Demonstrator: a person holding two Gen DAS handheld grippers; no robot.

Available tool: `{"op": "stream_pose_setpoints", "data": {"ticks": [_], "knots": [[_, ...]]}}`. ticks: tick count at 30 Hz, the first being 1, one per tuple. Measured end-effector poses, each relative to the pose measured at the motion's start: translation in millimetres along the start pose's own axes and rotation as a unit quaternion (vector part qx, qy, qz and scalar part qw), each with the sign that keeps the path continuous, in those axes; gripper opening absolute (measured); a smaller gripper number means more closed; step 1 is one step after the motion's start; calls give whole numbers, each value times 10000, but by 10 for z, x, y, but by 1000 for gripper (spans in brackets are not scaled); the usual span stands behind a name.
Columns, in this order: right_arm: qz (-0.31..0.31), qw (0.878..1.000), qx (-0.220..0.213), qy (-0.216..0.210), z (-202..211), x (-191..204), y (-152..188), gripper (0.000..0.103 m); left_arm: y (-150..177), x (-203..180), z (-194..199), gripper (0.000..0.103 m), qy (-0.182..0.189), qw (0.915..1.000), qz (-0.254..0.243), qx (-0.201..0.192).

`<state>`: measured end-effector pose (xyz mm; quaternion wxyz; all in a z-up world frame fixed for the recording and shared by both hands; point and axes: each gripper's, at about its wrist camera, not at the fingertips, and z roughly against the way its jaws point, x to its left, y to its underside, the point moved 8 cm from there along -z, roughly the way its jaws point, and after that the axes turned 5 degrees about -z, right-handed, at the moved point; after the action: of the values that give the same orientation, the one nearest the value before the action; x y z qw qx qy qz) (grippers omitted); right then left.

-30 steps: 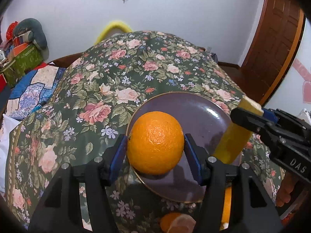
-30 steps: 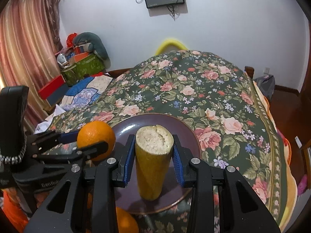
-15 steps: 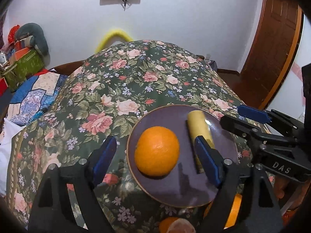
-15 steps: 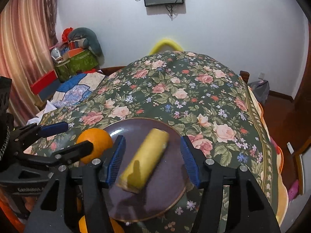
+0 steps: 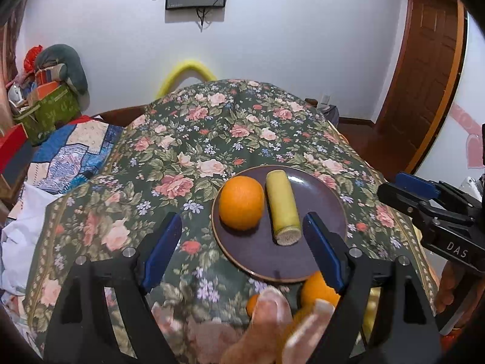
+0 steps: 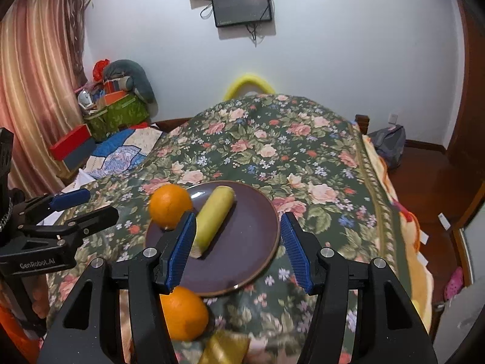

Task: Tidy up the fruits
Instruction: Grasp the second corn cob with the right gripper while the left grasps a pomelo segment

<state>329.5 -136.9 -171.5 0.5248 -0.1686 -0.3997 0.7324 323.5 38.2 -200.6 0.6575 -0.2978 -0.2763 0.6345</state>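
An orange and a yellow banana piece lie side by side on a dark purple plate on the floral bedspread. My left gripper hangs open above the plate's near edge, holding nothing. In the right wrist view the same orange and banana piece rest on the plate. My right gripper stands open over it, empty. Each gripper shows in the other's view: the right gripper at the right edge, the left gripper at the left.
More fruit lies just in front of the plate: a second orange, a yellow piece, and a blurred orange. The floral bedspread stretches beyond the plate. Boxes and bags are piled at the far left; a wooden door is on the right.
Both grippers opened and let go. The orange and the banana piece now lie on the plate, the banana tipped onto its side. Both grippers drew back and up from the plate.
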Motion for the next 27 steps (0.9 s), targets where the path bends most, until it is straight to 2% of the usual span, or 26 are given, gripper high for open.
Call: {"op": "stream_pose_setpoints", "data": {"ticks": [10,16,21,27], "knots": [[19,9998,-174,78,490,87,182,54,172,-137,517,82,-4,9999,6,-126],[-58,9999,-64,91,612,63,417,54,385,-199,687,82,-32,10000,-29,-37],[-161,9998,101,110,638,55,645,54,613,-215,739,82,-30,9999,-43,124],[-269,9990,334,145,574,-8,875,54,867,-296,623,80,65,9991,-47,409]]}}
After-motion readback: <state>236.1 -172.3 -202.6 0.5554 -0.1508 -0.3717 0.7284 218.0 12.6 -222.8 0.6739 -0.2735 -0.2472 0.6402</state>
